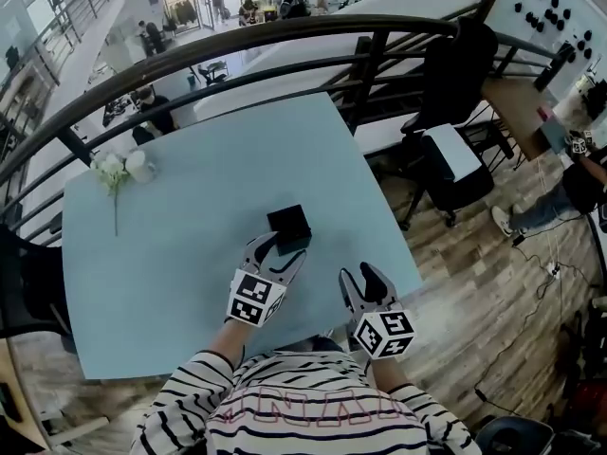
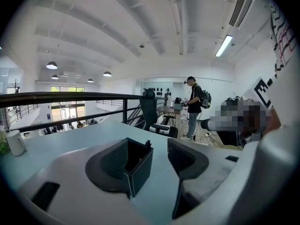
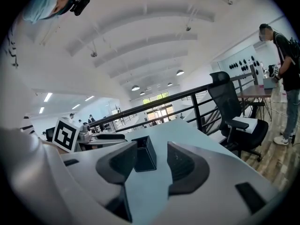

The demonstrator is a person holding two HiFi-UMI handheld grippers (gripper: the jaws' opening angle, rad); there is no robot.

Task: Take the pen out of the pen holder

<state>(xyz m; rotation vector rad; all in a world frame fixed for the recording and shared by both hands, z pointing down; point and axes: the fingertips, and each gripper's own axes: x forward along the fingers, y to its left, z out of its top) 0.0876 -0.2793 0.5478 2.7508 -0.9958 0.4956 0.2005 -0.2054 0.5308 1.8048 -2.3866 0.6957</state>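
A black square pen holder (image 1: 289,226) stands on the pale blue table (image 1: 171,254) near its front right. In the left gripper view the pen holder (image 2: 138,167) has a dark pen tip (image 2: 147,145) poking above its far rim. My left gripper (image 1: 282,251) is open wide, its jaws straddling the holder's near side, with the holder closer to the left finger (image 2: 108,165); contact cannot be told. My right gripper (image 1: 360,275) is open and empty, lower right of the holder. The pen holder (image 3: 144,153) lies ahead of it, slightly left, beyond its fingertips (image 3: 123,159).
White flowers and a white cup (image 1: 121,167) lie at the table's far left. A dark railing (image 1: 285,41) curves behind the table. A black office chair (image 1: 453,102) stands right of it on the wood floor. The table's right edge (image 1: 384,216) is close to my right gripper.
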